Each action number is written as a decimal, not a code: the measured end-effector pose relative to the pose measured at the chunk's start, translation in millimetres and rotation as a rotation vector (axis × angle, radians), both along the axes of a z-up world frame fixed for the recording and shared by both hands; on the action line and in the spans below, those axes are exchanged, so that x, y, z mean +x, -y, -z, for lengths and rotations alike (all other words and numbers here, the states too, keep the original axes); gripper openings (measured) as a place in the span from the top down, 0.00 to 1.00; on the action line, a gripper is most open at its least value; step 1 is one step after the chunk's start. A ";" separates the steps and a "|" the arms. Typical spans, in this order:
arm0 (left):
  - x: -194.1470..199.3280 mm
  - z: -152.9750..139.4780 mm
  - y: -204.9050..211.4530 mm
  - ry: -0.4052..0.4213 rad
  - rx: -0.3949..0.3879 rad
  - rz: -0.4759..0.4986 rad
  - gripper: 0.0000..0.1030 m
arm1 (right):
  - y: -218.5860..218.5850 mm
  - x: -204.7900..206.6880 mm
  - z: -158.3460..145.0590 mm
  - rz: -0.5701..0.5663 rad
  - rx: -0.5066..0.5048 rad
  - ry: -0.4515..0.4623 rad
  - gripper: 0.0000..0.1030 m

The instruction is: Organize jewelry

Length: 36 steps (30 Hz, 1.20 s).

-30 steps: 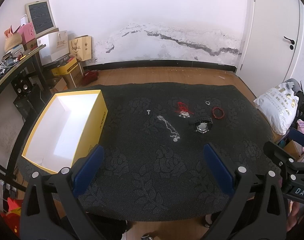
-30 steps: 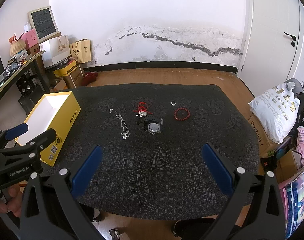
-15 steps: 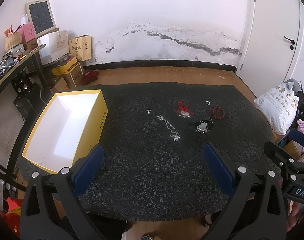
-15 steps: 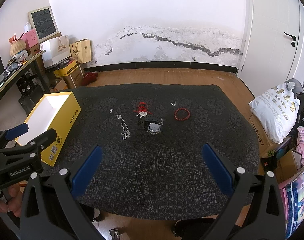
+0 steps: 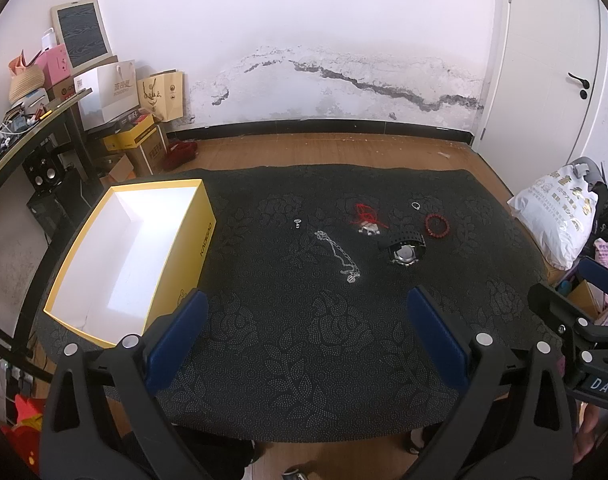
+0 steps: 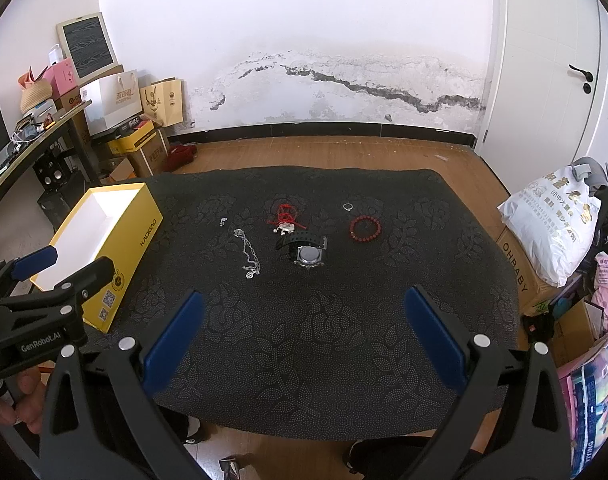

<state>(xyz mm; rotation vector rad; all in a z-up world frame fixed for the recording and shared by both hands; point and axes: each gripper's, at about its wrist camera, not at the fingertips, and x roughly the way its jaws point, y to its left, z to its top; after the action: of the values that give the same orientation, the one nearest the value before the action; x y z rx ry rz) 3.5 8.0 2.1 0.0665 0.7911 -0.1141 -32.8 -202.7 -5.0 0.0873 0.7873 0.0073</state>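
Jewelry lies mid-table on the black patterned cloth (image 5: 304,320): a silver chain (image 5: 340,255), a black watch (image 5: 404,250), a red cord charm (image 5: 366,216), a red bead bracelet (image 5: 437,225), a small ring (image 5: 415,205) and a tiny silver piece (image 5: 298,223). An open yellow box (image 5: 124,256) with a white inside stands at the left. My left gripper (image 5: 304,336) is open and empty over the near edge. My right gripper (image 6: 304,332) is open and empty, well short of the watch (image 6: 306,250) and chain (image 6: 249,254).
The yellow box (image 6: 104,248) sits at the table's left edge. A desk with clutter and boxes (image 5: 116,92) stands at the far left. A white sack (image 6: 552,220) and cartons lie on the floor at the right. A white door (image 5: 560,80) is behind.
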 end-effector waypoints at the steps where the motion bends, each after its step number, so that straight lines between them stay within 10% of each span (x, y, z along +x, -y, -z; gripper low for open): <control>1: -0.1 -0.1 -0.2 0.000 0.000 0.000 0.06 | 0.2 0.3 0.2 -0.001 0.000 -0.001 0.06; 36: -1.0 -0.6 -1.4 -0.002 0.001 -0.002 0.06 | -1.7 0.9 -1.3 0.004 -0.002 -0.005 0.06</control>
<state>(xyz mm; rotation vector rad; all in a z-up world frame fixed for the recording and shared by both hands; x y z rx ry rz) 2.5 9.4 2.7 0.0671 0.7930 -0.1120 -32.0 -200.9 -3.7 0.0872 0.7922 0.0028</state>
